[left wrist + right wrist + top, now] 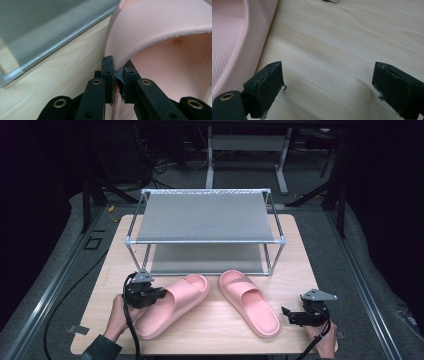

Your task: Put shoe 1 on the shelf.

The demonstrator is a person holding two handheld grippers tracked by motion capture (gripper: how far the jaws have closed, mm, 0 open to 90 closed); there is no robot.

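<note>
left claw [117, 75]: clamped on pink foam slipper's [167, 306] strap edge | right claw [329, 90]: wide, empty, second pink slipper [249, 302] beside it | grey two-tier metal-and-fabric rack [205, 217] ahead: nothing shelved yet

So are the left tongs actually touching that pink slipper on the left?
Touching. The left gripper view shows the left tongs shut on the edge of the left pink slipper's strap, pads pressed against both sides with no gap.
</note>
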